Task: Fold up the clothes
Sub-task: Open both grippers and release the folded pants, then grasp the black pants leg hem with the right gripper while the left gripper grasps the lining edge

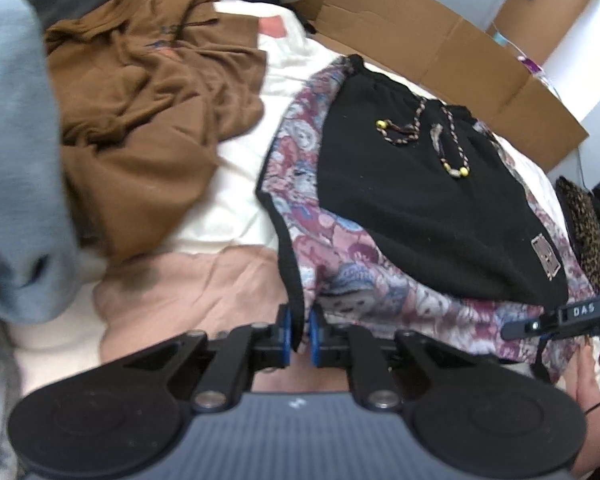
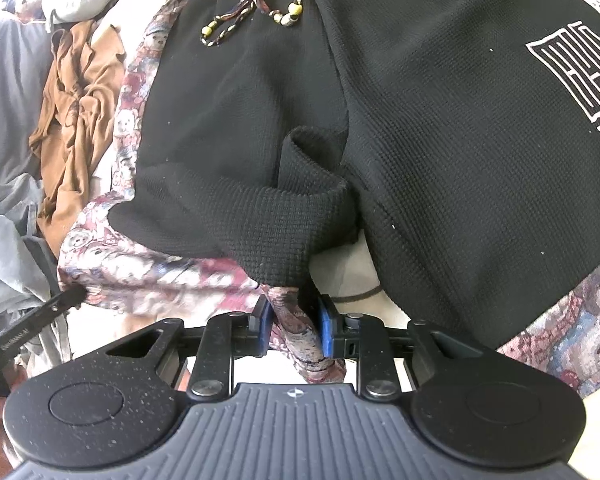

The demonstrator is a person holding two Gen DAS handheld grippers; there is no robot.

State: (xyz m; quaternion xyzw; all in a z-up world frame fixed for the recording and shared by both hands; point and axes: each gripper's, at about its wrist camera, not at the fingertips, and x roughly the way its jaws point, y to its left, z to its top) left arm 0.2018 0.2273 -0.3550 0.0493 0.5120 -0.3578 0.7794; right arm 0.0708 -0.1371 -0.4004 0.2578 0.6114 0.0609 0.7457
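While the black shorts (image 1: 420, 184) with teddy-bear print side panels lie spread on the bed (image 1: 236, 208), both tongs grip the near hem, so the step in hand looks like the first fold of this garment. Farthest left in the left wrist view hangs a grey-blue garment (image 1: 16, 160), then a crumpled brown shirt (image 1: 148, 92) waits on the cream sheet, apart from the shorts. Next come the left tongs (image 1: 299, 334), clenched on the black-trimmed corner of the left leg's printed panel. Right of that, the beaded drawstring (image 1: 440, 136) rests on the waistband side, with a flattened cardboard box (image 1: 440, 36) behind. The right tongs (image 2: 294, 322) are clamped on a bunched strip of printed fabric at the inner leg, just below a rolled black fold at the crotch. Next, I judge, both hems need lifting together and carrying toward the waistband, kept taut so the rolled crotch fabric flattens rather than doubling under.
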